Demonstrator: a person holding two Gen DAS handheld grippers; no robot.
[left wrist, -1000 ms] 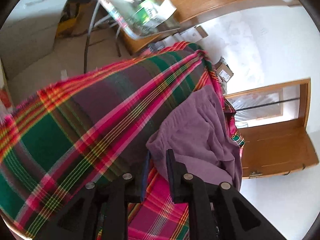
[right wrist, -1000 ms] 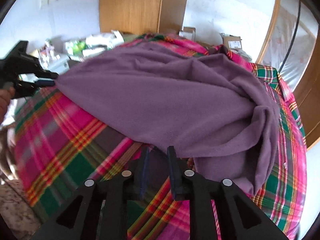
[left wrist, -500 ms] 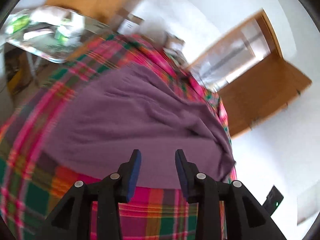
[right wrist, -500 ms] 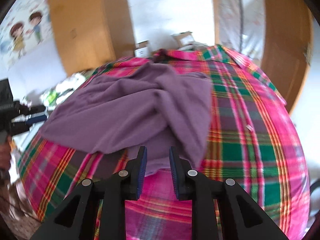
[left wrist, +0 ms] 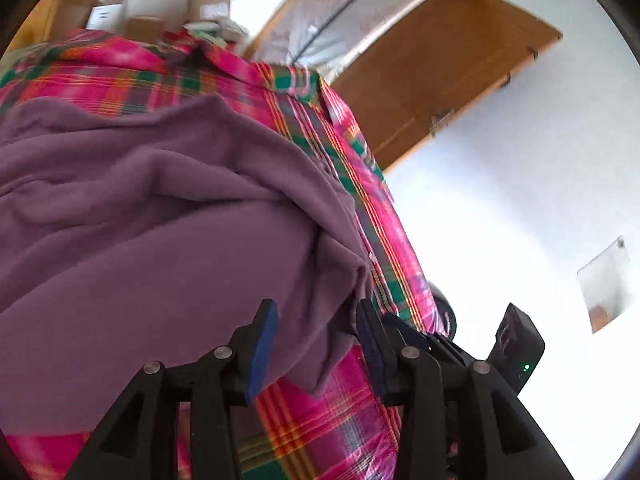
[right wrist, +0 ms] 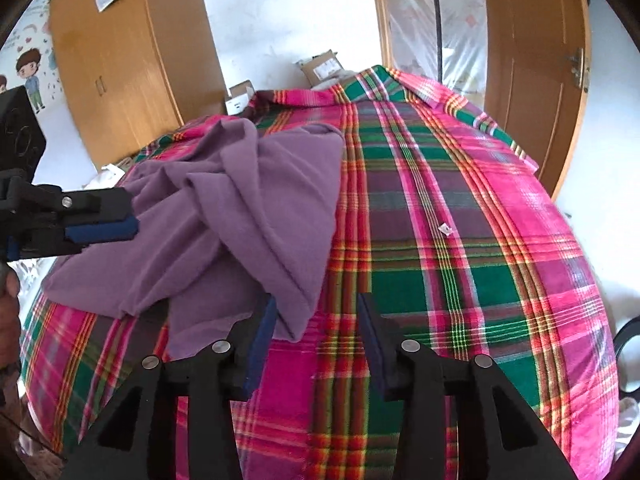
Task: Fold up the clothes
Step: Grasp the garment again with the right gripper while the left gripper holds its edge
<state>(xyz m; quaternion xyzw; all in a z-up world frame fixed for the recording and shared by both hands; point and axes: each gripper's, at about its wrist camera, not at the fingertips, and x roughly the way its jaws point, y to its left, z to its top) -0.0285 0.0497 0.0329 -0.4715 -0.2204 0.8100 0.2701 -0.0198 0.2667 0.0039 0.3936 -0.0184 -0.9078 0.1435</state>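
Lying rumpled, purple garment, beside right gripper

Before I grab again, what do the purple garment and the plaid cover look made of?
Purple garment: soft matte knit, maybe fleece or jersey; it drapes in thick rounded folds with no sheen. Plaid cover: thin woven cloth, probably cotton; crisp stripes, lying flat.

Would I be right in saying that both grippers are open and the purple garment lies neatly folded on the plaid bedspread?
Not quite: the purple garment is not neatly folded; it lies crumpled in loose folds, as the right wrist view shows. The rest holds: the left gripper and right gripper are both open, and the garment lies on the plaid bedspread.
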